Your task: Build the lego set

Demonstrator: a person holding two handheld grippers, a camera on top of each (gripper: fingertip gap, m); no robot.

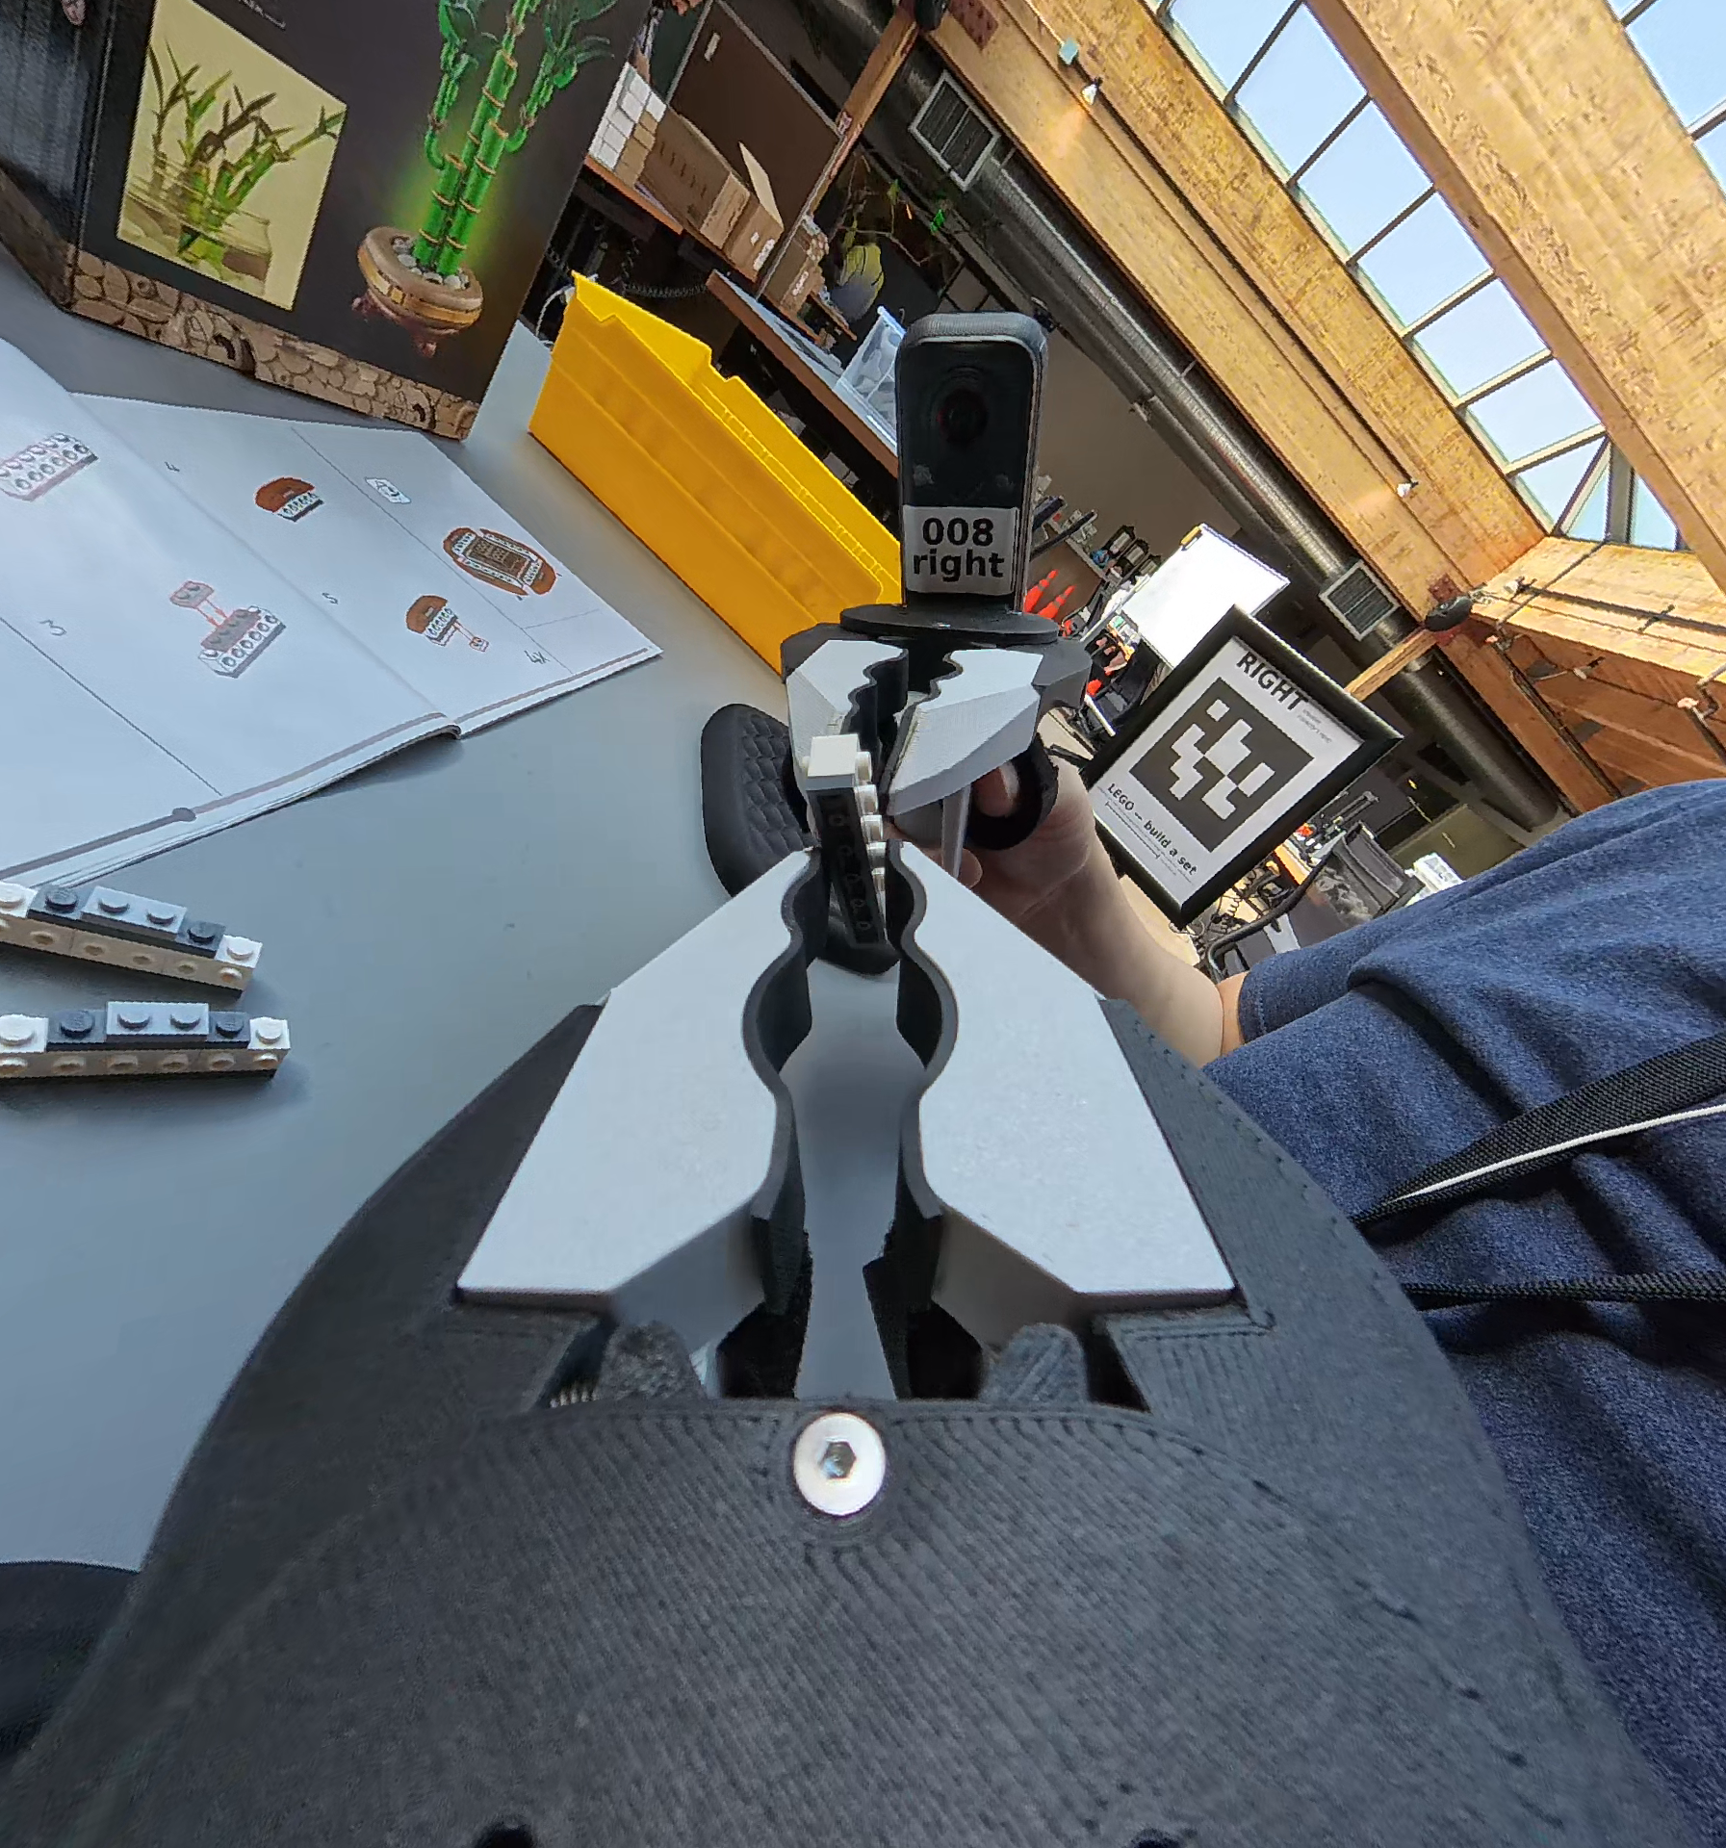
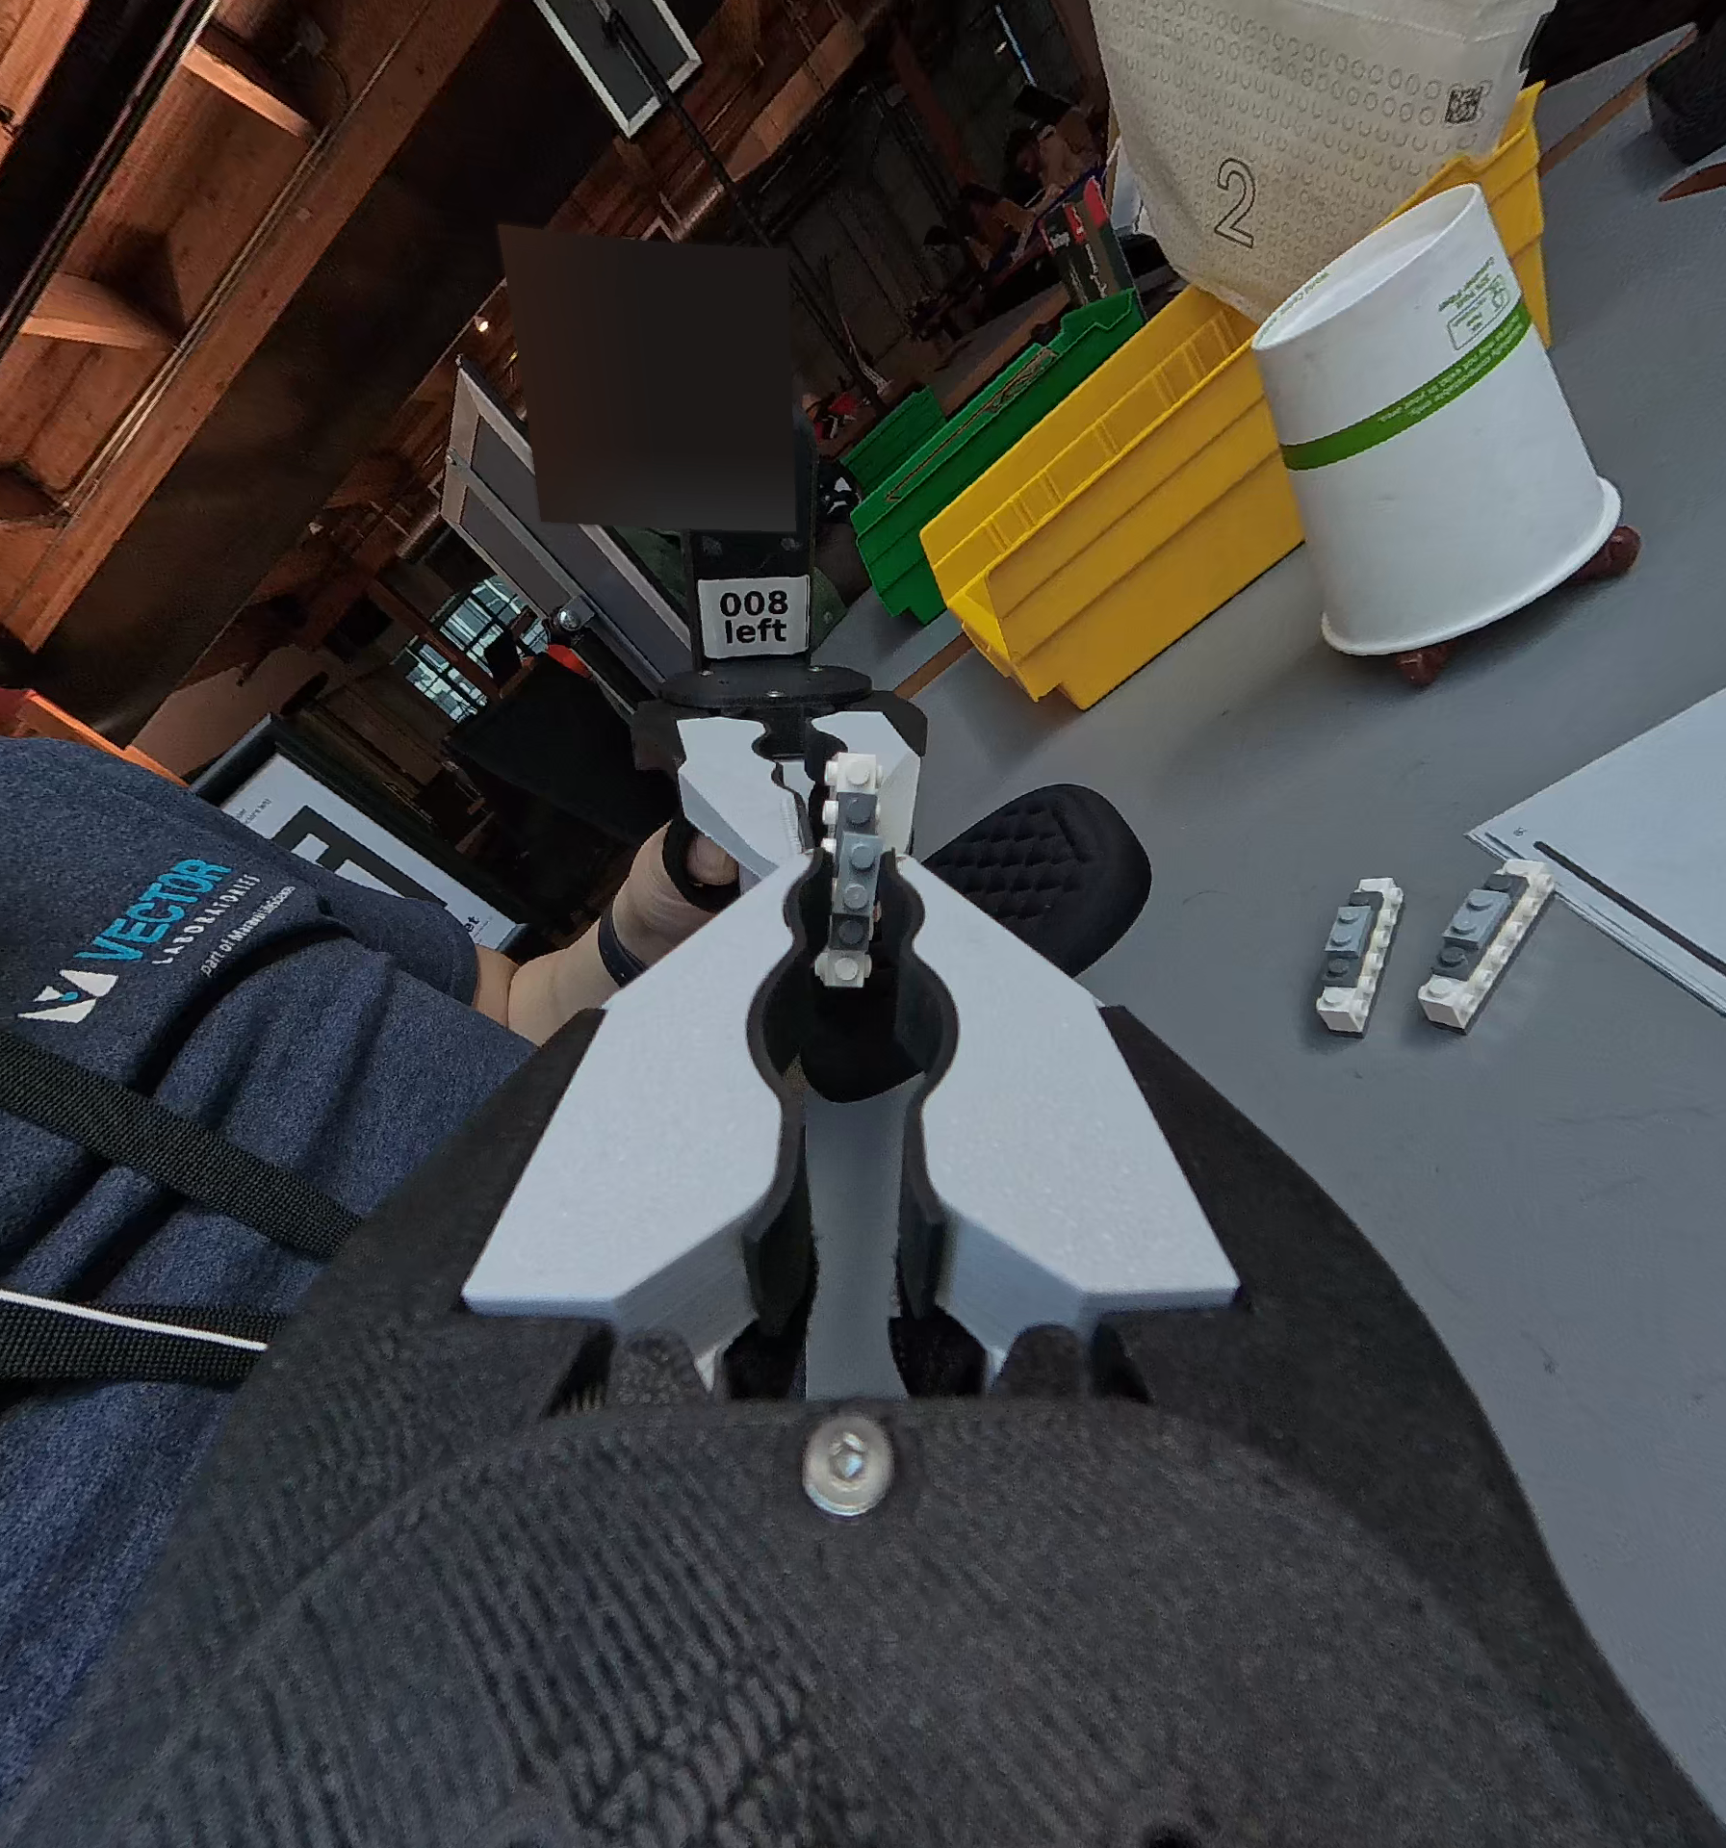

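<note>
A yellow bin (image 2: 1119, 500) is seen on the grey surface (image 2: 1339, 1300), with a green bin (image 2: 949, 480) behind it; what they hold is hidden by their walls. A white paper bag (image 2: 1289, 130) is stood in a further yellow bin at the back, and a white cup (image 2: 1439, 420) is set upside down just beside it. The yellow bin (image 1: 698, 490) is also shown in the left wrist view, its inside out of sight.

The left claw (image 1: 854, 875) and the right claw (image 2: 854, 880) are held above the surface, pointed at each other, tips nearly meeting. A lego strip (image 1: 849, 830) of white, grey and black pieces is clamped by both: the left claw is closed on its near end, the right claw (image 1: 889, 740) on its far end. In the right wrist view the lego strip (image 2: 854, 860) is seen standing on end between the fingers. A hand (image 1: 1029, 850) is wrapped around the right handle.

Two finished strips (image 1: 118, 990) are laid side by side on the surface, near an open instruction booklet (image 1: 238, 600) and the set's box (image 1: 268, 180).
</note>
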